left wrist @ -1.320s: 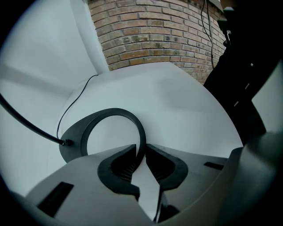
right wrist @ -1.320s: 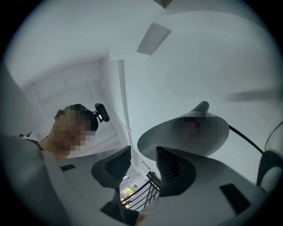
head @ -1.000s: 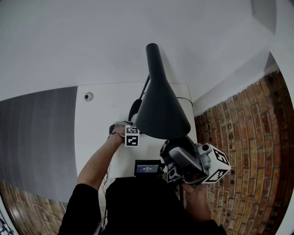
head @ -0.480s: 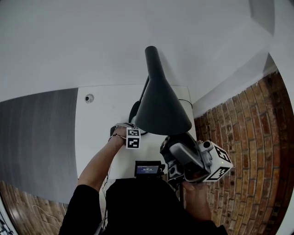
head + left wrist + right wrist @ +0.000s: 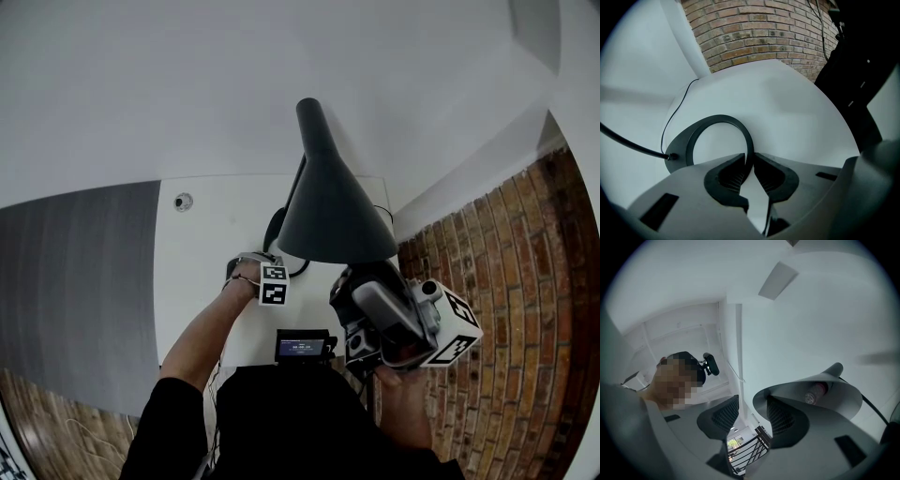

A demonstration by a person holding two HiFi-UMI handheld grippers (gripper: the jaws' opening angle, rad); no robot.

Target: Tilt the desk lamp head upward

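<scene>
The matte dark conical lamp head point(image 5: 328, 202) hangs by the white desk's point(image 5: 192, 281) right edge, narrow tip far, wide mouth toward the near edge. The left hand-held gripper point(image 5: 750, 161) clamps narrowly on the flat ring lamp base point(image 5: 719, 118). The right hand-held gripper point(image 5: 753, 416), jaws apart astride the shade's thin rim, alone sees the bulb point(image 5: 814, 392).

Light is even and diffuse, without glare. In the left gripper view the white table point(image 5: 797, 108) reads bright, with a faint soft shadow beyond the jaws. The dark lamp base point(image 5: 680, 149) clamped between them is sharp. In the right gripper view the lamp head point(image 5: 839, 401), its rim between the parted jaws, shows pale grey inside. Daylight glows below the jaws. Both views curve toward a black round border. From the head view the lamp head is nearly a silhouette.
</scene>
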